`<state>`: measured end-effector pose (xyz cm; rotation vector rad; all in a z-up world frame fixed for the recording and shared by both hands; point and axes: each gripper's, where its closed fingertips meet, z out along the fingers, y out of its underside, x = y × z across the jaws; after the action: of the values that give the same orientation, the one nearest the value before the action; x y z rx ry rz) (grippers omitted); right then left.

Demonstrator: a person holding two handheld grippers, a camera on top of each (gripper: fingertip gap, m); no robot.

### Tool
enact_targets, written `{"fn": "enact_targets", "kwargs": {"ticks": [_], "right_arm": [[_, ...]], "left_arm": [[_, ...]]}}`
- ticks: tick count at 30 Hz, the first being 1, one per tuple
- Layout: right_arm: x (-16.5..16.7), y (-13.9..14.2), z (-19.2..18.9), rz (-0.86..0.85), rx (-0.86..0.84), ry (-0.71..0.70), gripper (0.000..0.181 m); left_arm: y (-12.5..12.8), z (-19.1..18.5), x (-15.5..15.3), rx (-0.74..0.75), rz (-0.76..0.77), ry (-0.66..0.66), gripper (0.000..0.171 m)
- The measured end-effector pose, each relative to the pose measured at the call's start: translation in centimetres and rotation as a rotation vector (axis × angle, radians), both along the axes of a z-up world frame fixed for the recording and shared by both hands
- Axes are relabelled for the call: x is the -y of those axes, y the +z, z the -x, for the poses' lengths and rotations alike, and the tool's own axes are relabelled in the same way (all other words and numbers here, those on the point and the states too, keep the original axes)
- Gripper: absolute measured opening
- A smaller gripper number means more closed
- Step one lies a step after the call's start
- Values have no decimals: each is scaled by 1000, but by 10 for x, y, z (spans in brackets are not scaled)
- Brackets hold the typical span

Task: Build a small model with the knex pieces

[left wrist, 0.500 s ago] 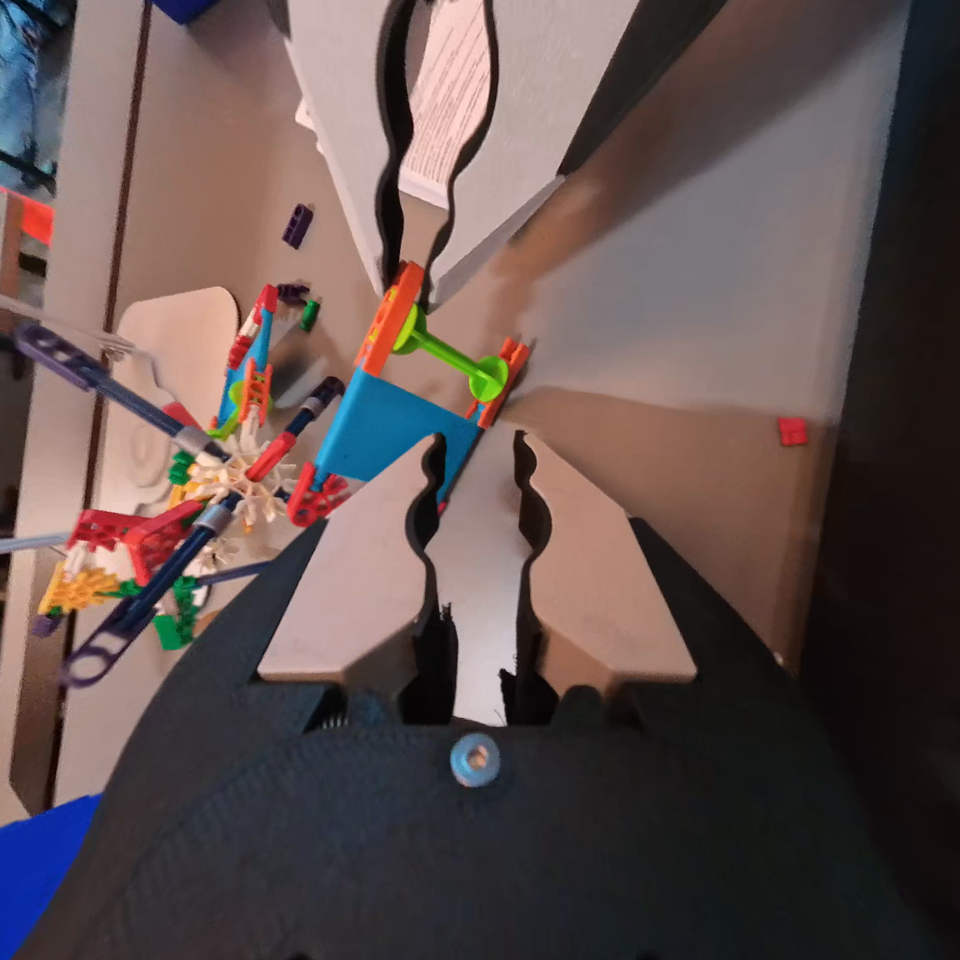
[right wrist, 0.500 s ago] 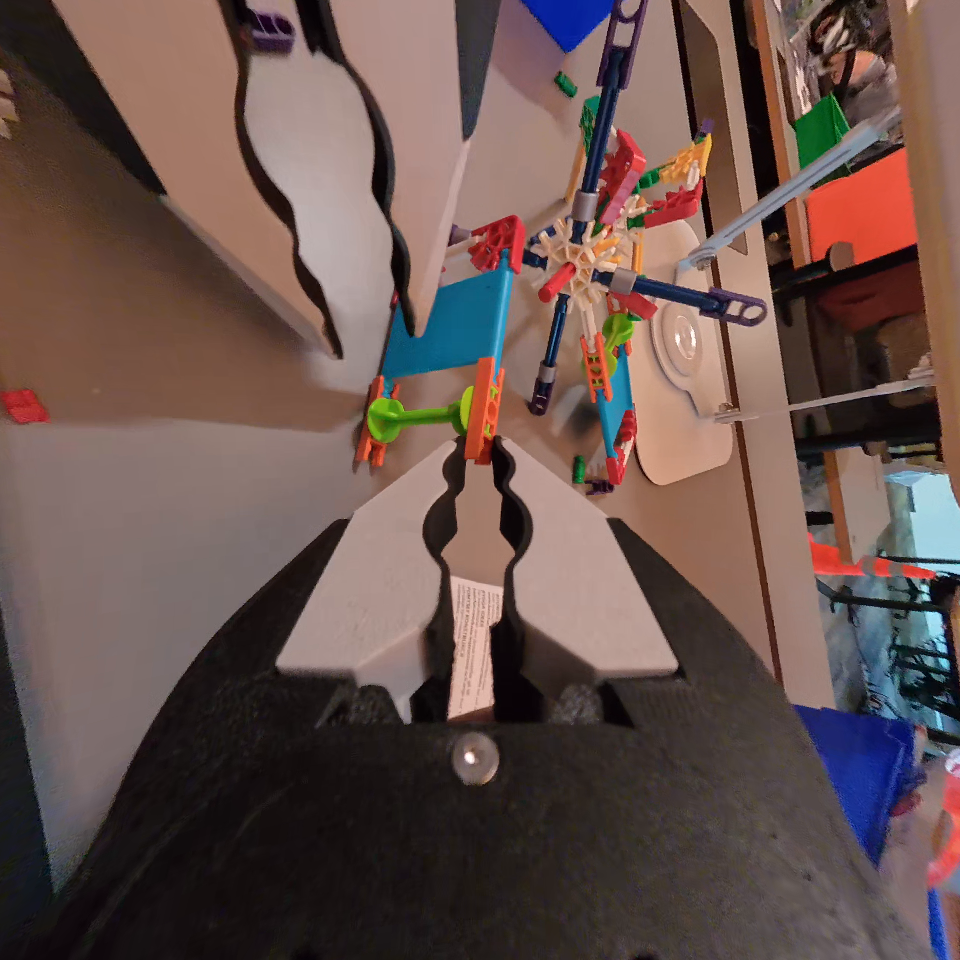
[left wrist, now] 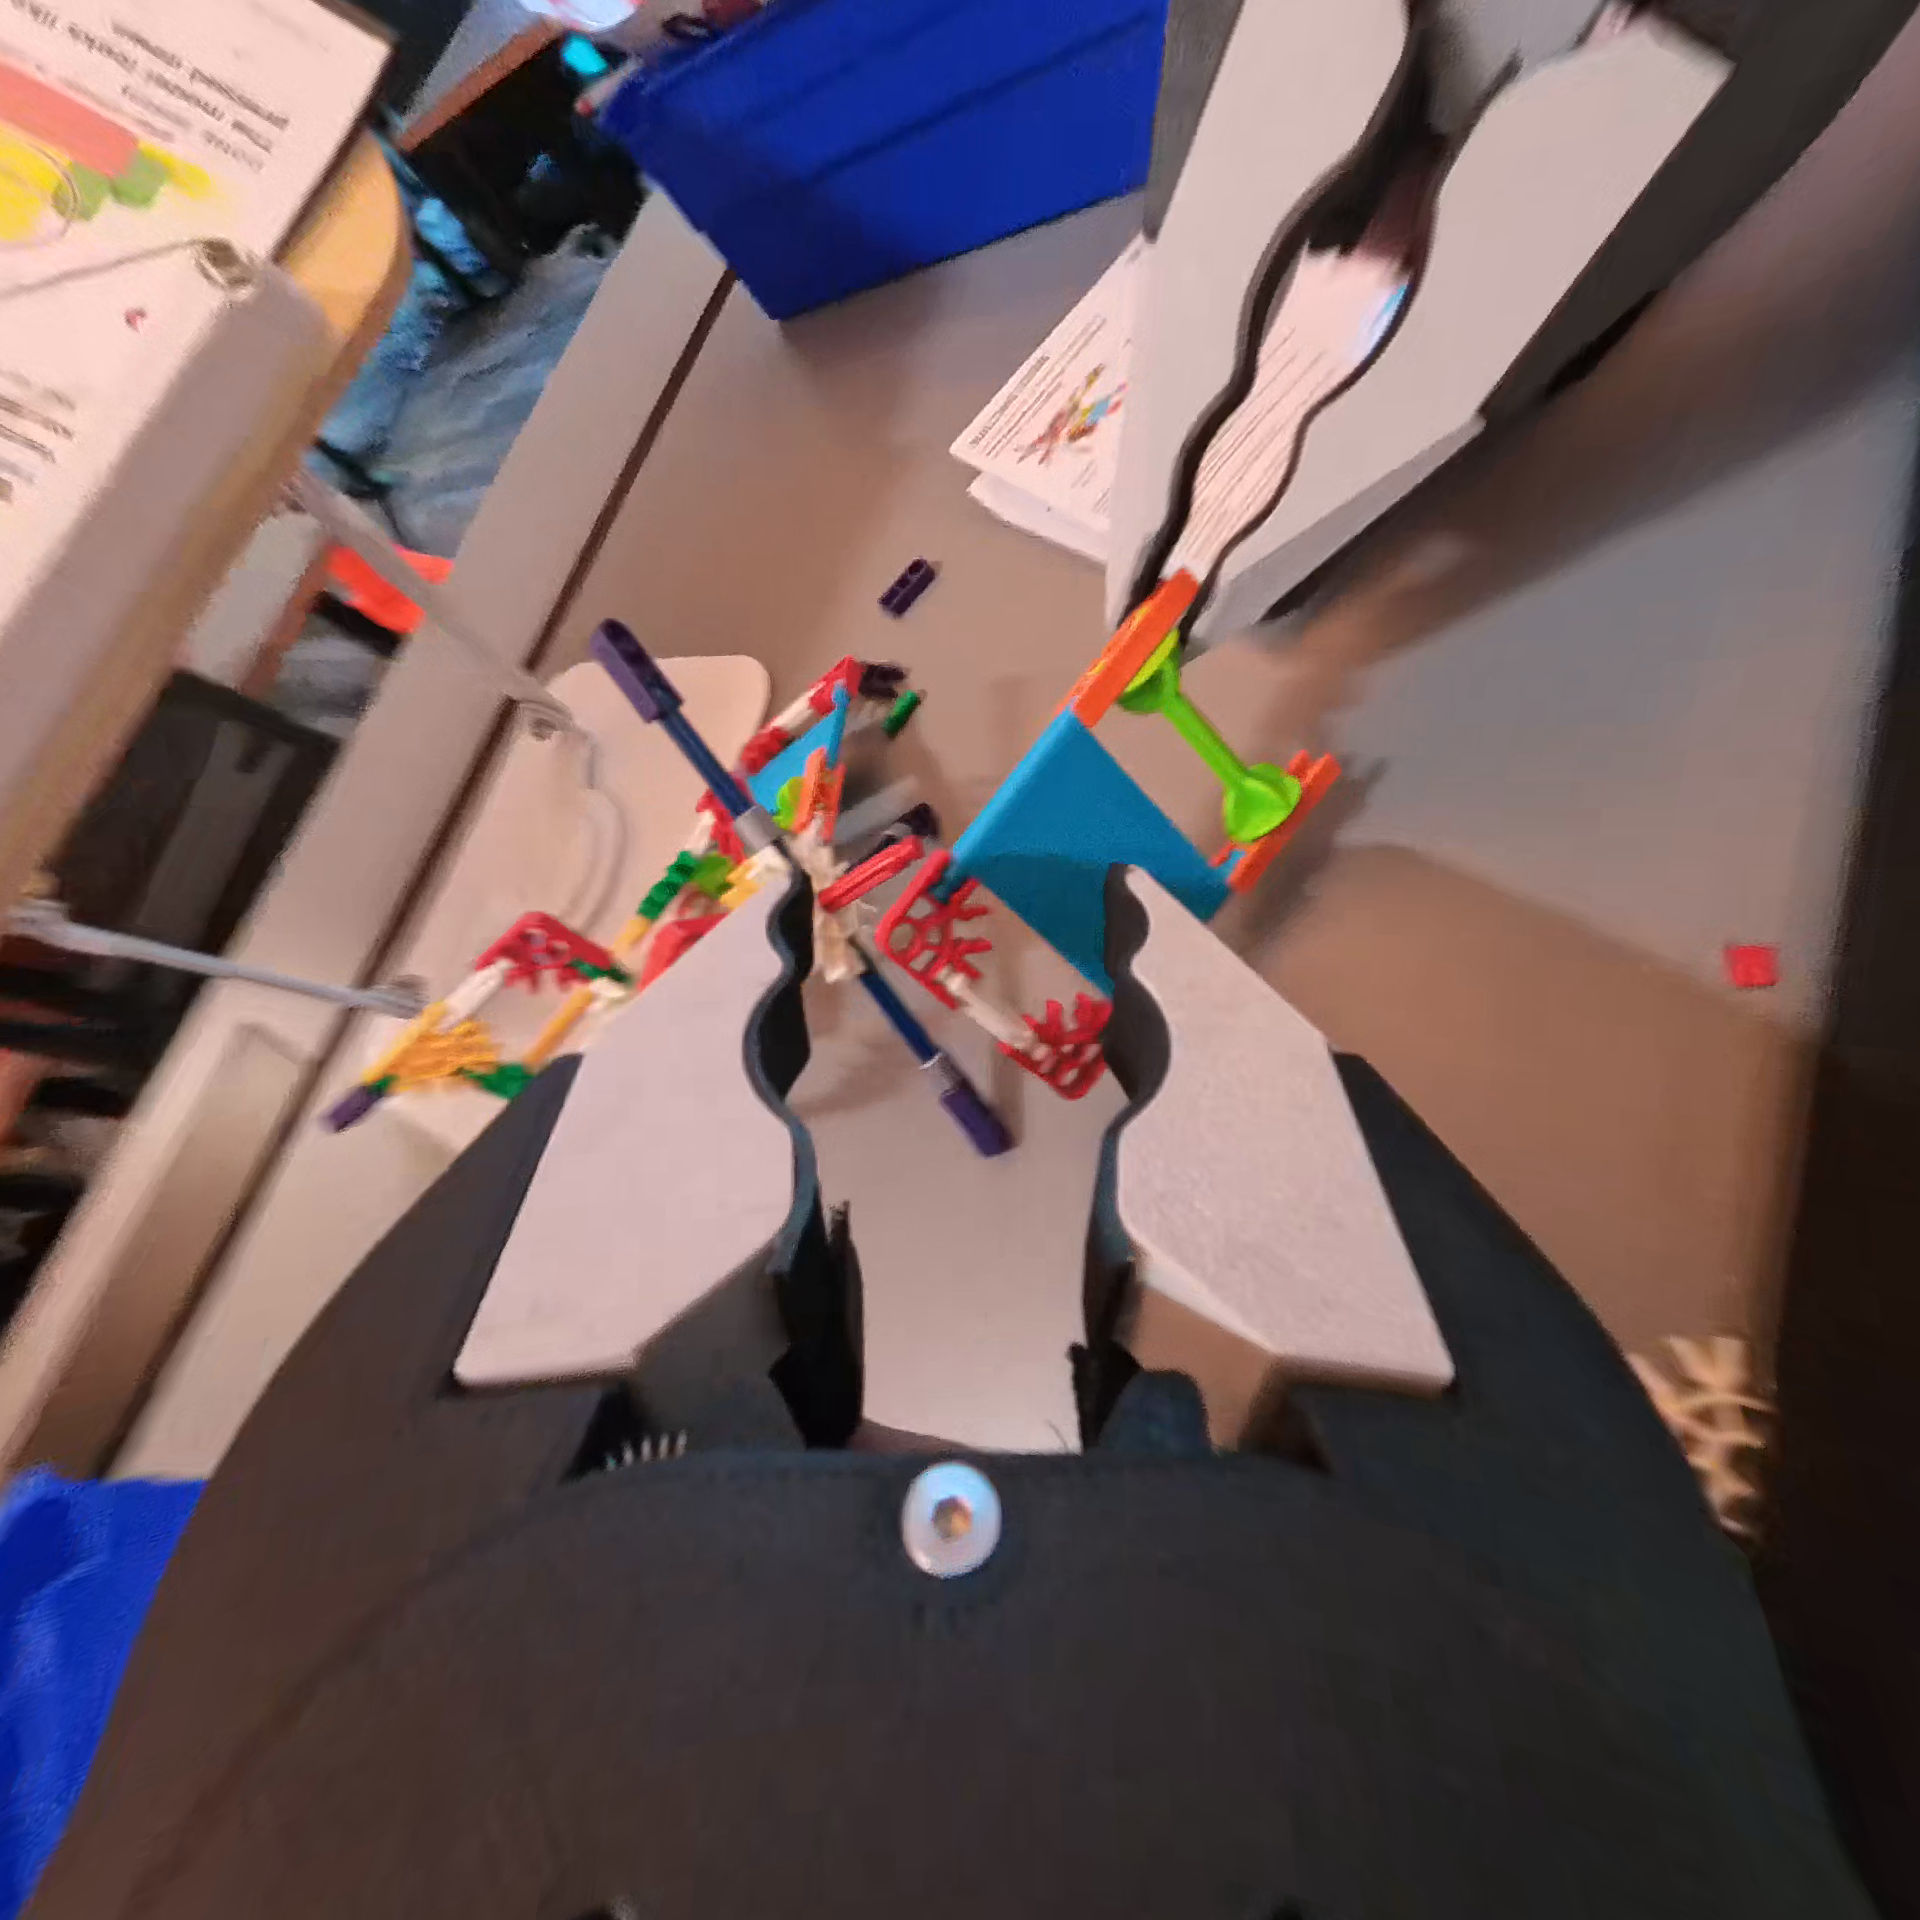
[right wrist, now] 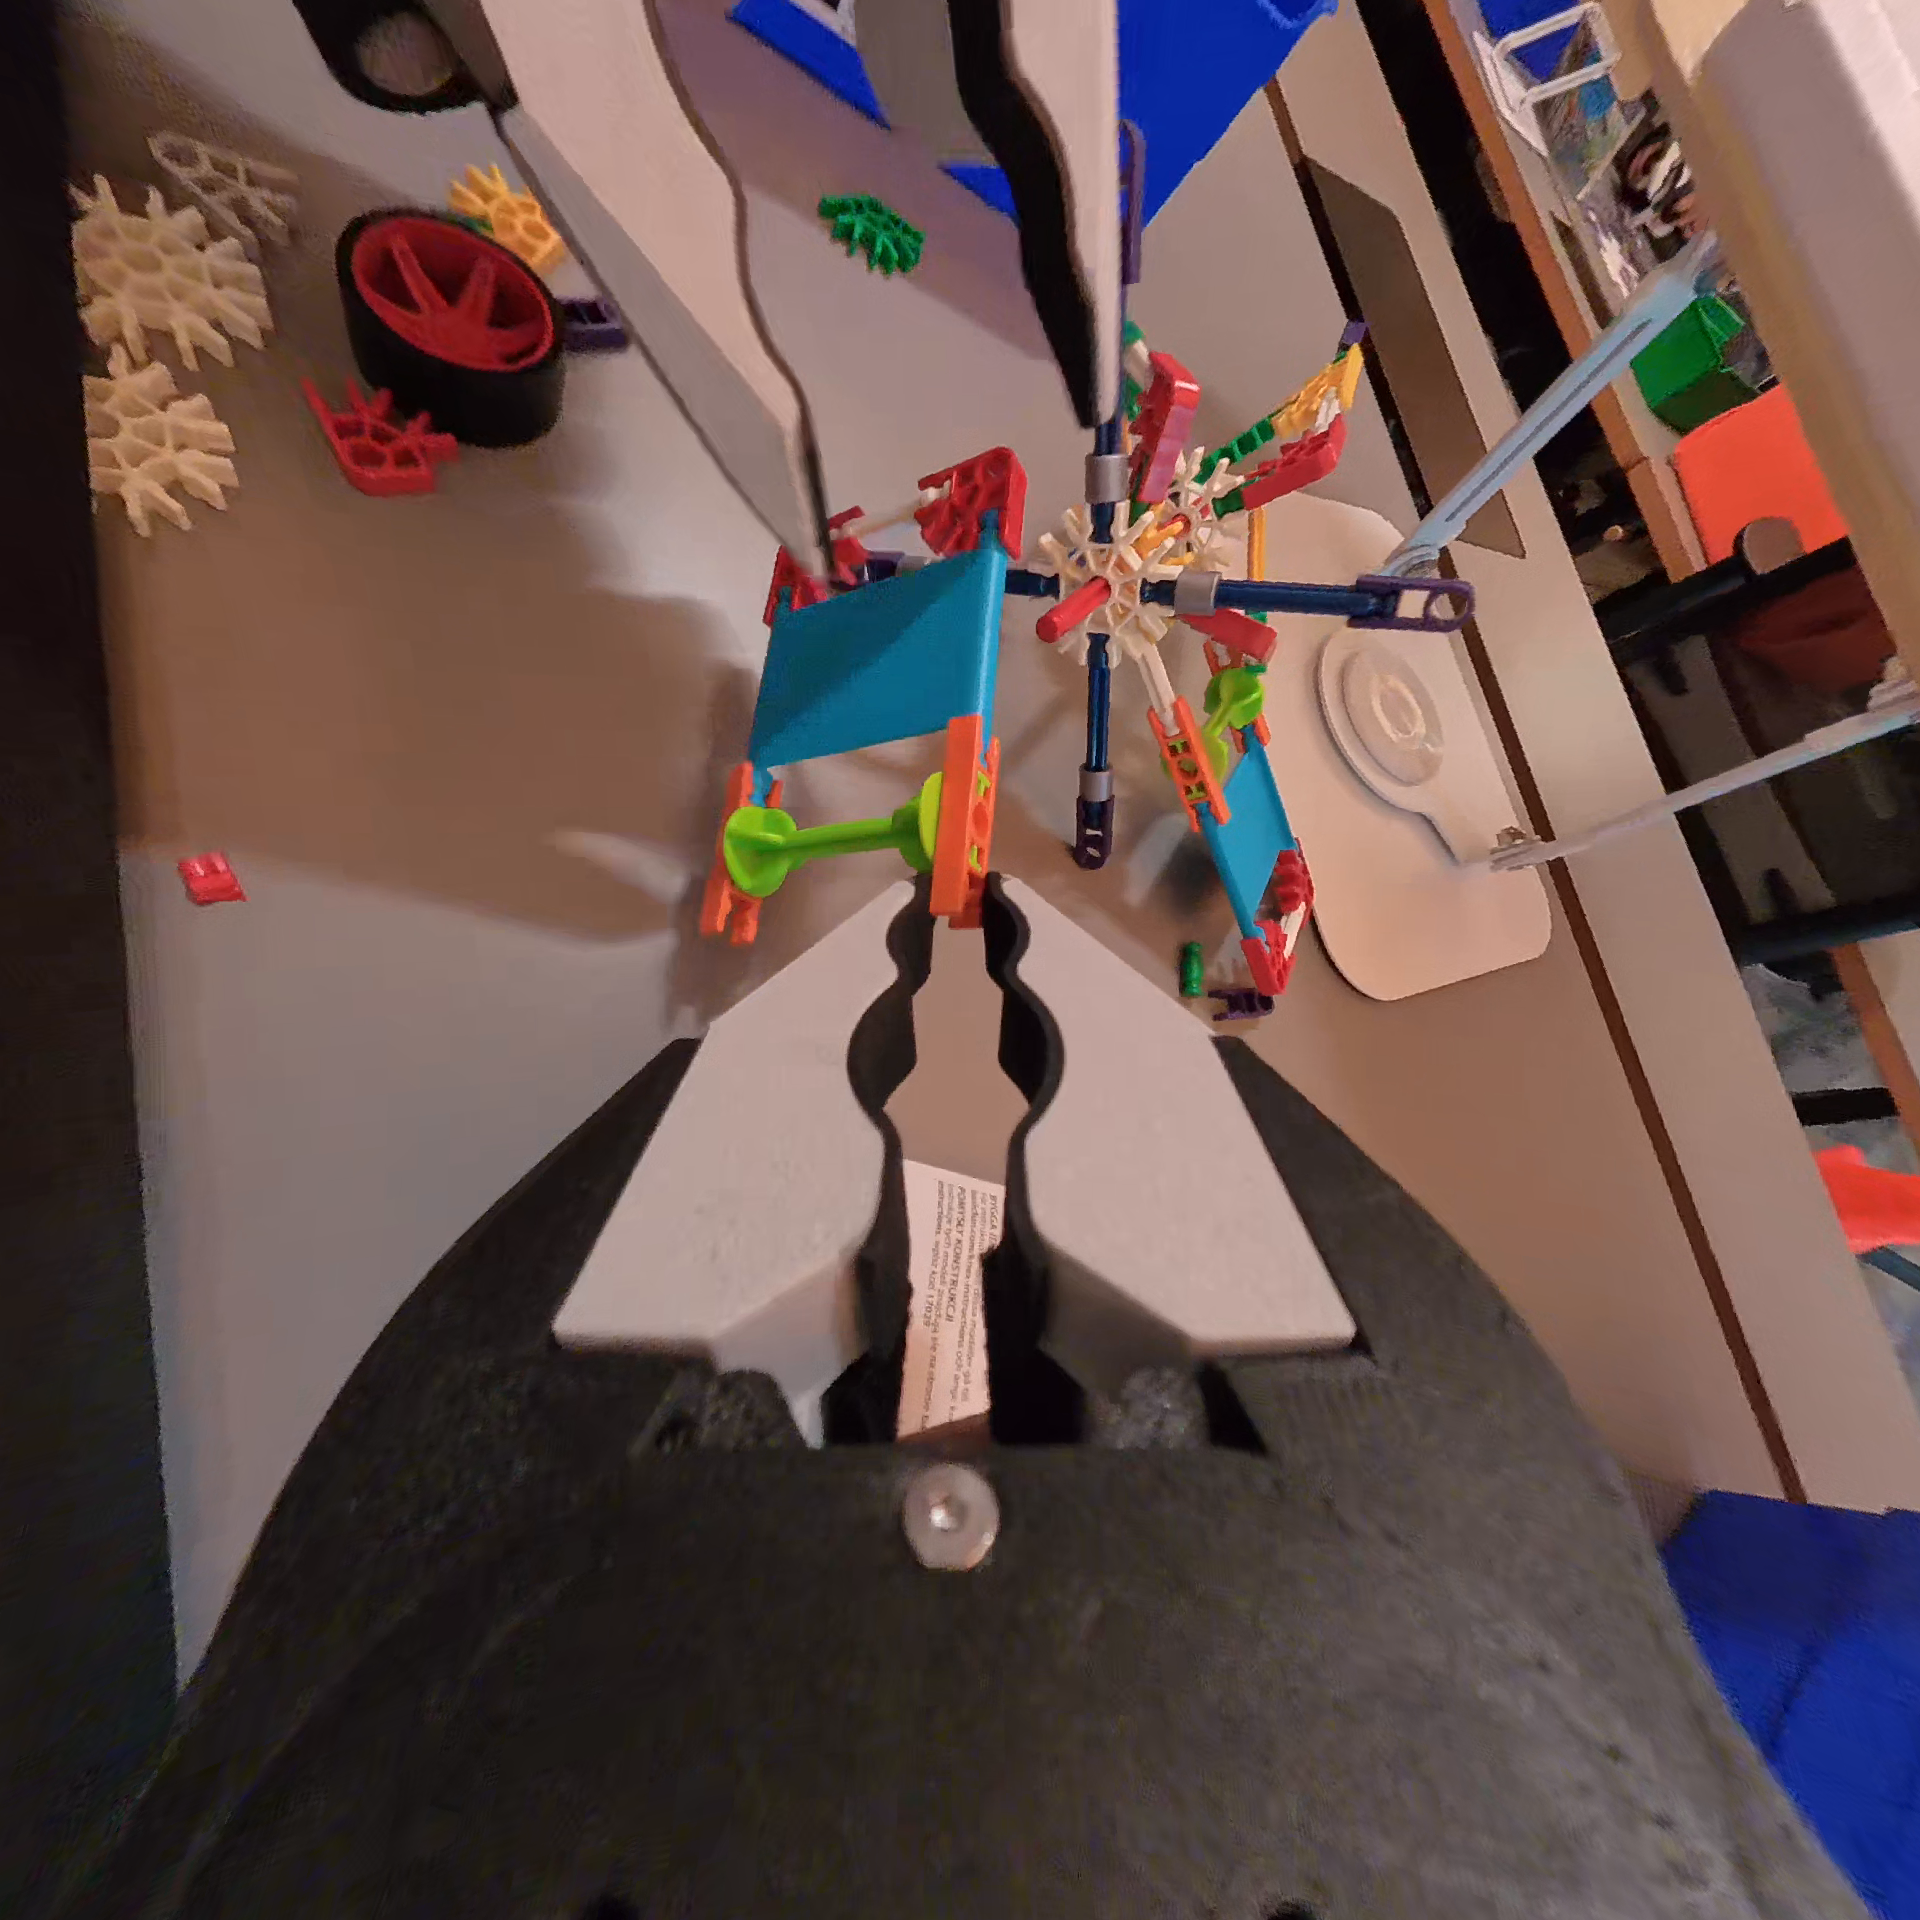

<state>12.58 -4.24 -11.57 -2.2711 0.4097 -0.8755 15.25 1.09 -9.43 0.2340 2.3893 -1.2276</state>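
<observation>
Your right hand-held gripper (right wrist: 958, 902) is pinched shut on the orange connector (right wrist: 966, 805) at the near end of the blue panel (right wrist: 883, 655), with the green spool rod (right wrist: 821, 831) running off to its left. That grip seems meant to steady this arm of the toy model against the bench (right wrist: 416, 1039).

Your left hand-held gripper (left wrist: 961, 914) has its jaws spread apart and holds nothing. Its tips sit on either side of the red connectors (left wrist: 935, 935) at the opposite end of the same panel, one tip touching or nearly touching the panel's corner; the blur leaves that unclear. The white snowflake hub (right wrist: 1117, 582) with its dark blue rods lies just ahead of them.

A wheel (right wrist: 457, 322) and loose cream snowflake pieces (right wrist: 161, 281) lie far ahead and to the left of your right hand-held gripper.
</observation>
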Motion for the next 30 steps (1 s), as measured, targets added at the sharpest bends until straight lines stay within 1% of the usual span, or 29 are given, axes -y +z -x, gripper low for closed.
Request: {"fn": "enact_targets", "kwargs": {"ticks": [2, 4, 6, 8, 12, 13, 15, 17, 20, 23, 26, 29, 30], "right_arm": [[1, 5, 1, -49, -3, 6, 6], [-2, 14, 4, -123, -2, 35, 7], [-3, 21, 5, -176, 6, 53, 7], [-1, 22, 6, -193, 3, 56, 6], [3, 25, 4, -207, 17, 40, 9], [3, 28, 4, -223, 19, 40, 14], [4, 32, 5, -245, 28, 39, 23], [8, 35, 4, -216, 69, 27, 24], [10, 37, 2, -197, 92, 13, 29], [12, 43, -1, -180, 147, -5, 29], [13, 48, -5, -67, 269, -32, 27], [12, 42, -11, 73, 340, -57, 28], [11, 42, -11, 97, 358, -56, 24]], "left_arm": [[2, 6, 2, -152, 47, -26, 55], [-2, 7, 1, -250, 49, -31, 56], [-5, 7, 3, -328, 65, -30, 51], [-6, 10, 5, -383, 80, -42, 44], [6, 11, 5, -496, 154, -63, 18], [6, 12, 4, -494, 156, -72, 13], [6, 13, 5, -514, 159, -77, 10], [7, 15, 6, -543, 169, -82, 8], [11, 19, 6, -515, 180, -117, 6], [15, 25, 7, -571, 201, -140, 3], [18, 26, 7, -617, 218, -151, 3], [23, 30, 7, -658, 238, -181, 3], [24, 32, 7, -672, 241, -191, 3]]}}
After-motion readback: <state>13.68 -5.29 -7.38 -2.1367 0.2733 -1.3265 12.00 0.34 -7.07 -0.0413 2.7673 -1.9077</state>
